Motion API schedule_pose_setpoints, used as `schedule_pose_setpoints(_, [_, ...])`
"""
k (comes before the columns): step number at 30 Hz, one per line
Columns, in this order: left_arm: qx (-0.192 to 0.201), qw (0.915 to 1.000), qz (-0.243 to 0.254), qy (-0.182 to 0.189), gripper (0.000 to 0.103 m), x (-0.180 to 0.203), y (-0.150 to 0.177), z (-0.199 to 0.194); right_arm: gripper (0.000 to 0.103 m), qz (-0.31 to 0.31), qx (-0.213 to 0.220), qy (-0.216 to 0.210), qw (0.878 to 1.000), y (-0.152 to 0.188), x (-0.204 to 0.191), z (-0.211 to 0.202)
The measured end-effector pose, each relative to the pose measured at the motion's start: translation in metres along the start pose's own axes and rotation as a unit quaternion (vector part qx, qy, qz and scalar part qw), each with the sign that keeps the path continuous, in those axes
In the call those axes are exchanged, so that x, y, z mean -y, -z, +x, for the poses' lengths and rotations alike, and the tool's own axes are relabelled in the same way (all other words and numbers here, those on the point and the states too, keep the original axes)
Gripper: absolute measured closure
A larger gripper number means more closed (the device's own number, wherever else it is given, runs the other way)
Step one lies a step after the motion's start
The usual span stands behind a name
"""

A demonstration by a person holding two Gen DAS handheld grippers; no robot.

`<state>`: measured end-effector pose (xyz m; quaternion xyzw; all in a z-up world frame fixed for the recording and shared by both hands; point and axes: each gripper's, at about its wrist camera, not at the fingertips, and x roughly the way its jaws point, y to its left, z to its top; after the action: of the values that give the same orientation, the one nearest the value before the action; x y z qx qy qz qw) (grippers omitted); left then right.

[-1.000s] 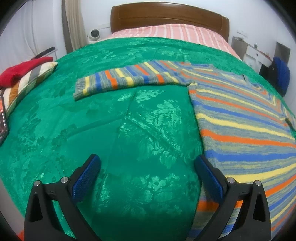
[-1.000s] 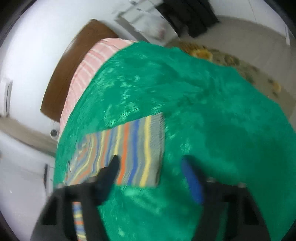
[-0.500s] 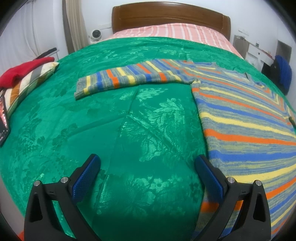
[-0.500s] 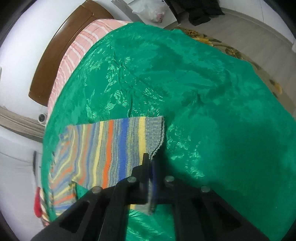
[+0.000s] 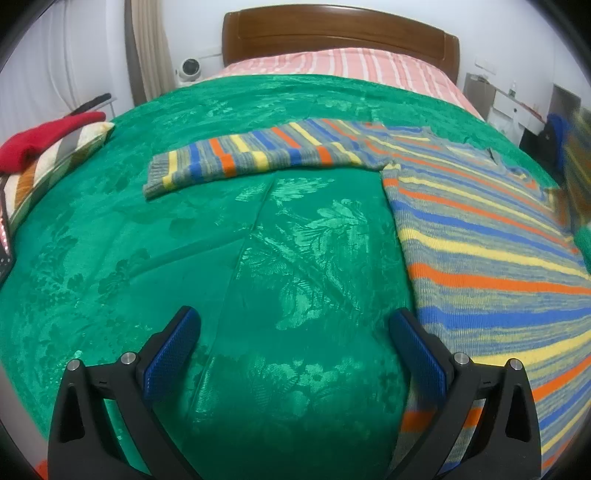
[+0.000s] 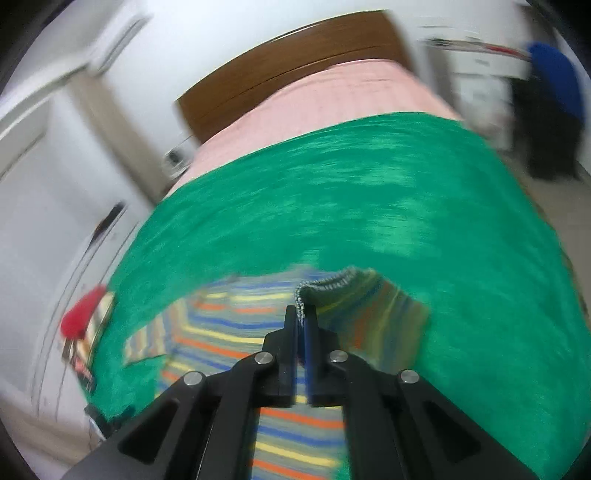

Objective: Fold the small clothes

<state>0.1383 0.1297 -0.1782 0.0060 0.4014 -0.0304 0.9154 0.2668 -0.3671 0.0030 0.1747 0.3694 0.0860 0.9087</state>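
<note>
A striped knit sweater (image 5: 480, 236) lies flat on the green bedspread (image 5: 221, 258), its left sleeve (image 5: 258, 155) stretched out to the left. My left gripper (image 5: 295, 354) is open and empty, low over the bedspread just left of the sweater's hem. My right gripper (image 6: 302, 325) is shut on the cuff of the sweater's right sleeve (image 6: 325, 286) and holds it lifted over the sweater body (image 6: 236, 332). The right wrist view is blurred by motion.
A striped cushion with a red garment (image 5: 48, 136) lies at the bed's left edge. The wooden headboard (image 5: 340, 33) and pink striped sheet (image 5: 351, 66) are at the far end. White furniture and dark clothes (image 6: 546, 110) stand to the right of the bed.
My right gripper closed on the right sleeve's cuff, lifted it and is swinging it over the sweater body. My left gripper has stayed open and nearly still.
</note>
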Motion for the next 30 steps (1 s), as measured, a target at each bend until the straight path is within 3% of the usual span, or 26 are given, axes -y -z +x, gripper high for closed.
schedule_pose_setpoints(3, [0.001,1.0000,0.001,0.000,0.000,0.000,0.000,0.000,0.099,-0.036,-0.031,-0.033,0.998,0.004,-0.051,0.054])
schedule_pose_setpoints(4, [0.001,1.0000,0.001,0.000,0.000,0.000,0.001,0.001,0.098,-0.016,-0.052,-0.074,0.996,0.008,-0.061,0.079])
schedule_pose_setpoints(5, [0.002,1.0000,0.001,0.001,0.000,0.000,0.001,0.001,0.089,0.007,-0.069,-0.102,0.992,0.011,-0.064,0.094])
schedule_pose_setpoints(6, [0.003,1.0000,0.001,0.001,0.000,0.000,0.001,0.000,0.068,0.029,-0.083,-0.122,0.989,0.014,-0.064,0.105])
schedule_pose_setpoints(8, [0.003,1.0000,0.001,0.001,0.000,0.000,0.001,0.001,0.042,0.074,-0.087,-0.154,0.982,0.024,-0.059,0.118])
schedule_pose_setpoints(10, [0.004,1.0000,0.002,-0.001,0.000,0.001,0.001,0.001,0.041,0.092,-0.077,-0.158,0.980,0.032,-0.048,0.114])
schedule_pose_setpoints(13, [0.004,1.0000,0.006,-0.006,0.000,0.003,0.001,0.003,0.041,0.090,-0.069,-0.113,0.987,0.047,-0.018,0.098])
schedule_pose_setpoints(17, [0.006,0.9999,0.007,-0.009,0.000,0.005,0.003,0.003,0.037,0.032,-0.044,0.012,0.998,0.081,0.029,0.065])
schedule_pose_setpoints(19, [0.007,0.9999,0.007,-0.010,0.000,0.006,0.003,0.003,0.037,0.011,-0.034,0.072,0.997,0.108,0.057,0.046])
schedule_pose_setpoints(22, [0.009,0.9999,0.006,-0.011,0.000,0.006,0.004,0.003,0.037,0.032,-0.029,0.141,0.989,0.158,0.100,0.014])
schedule_pose_setpoints(27, [0.012,0.9998,0.007,-0.014,0.000,0.007,0.005,0.003,0.037,0.026,0.020,0.207,0.978,0.204,0.132,-0.027])
schedule_pose_setpoints(30, [0.013,0.9998,0.006,-0.013,0.000,0.007,0.006,0.003,0.033,0.031,0.041,0.218,0.975,0.216,0.145,-0.033])
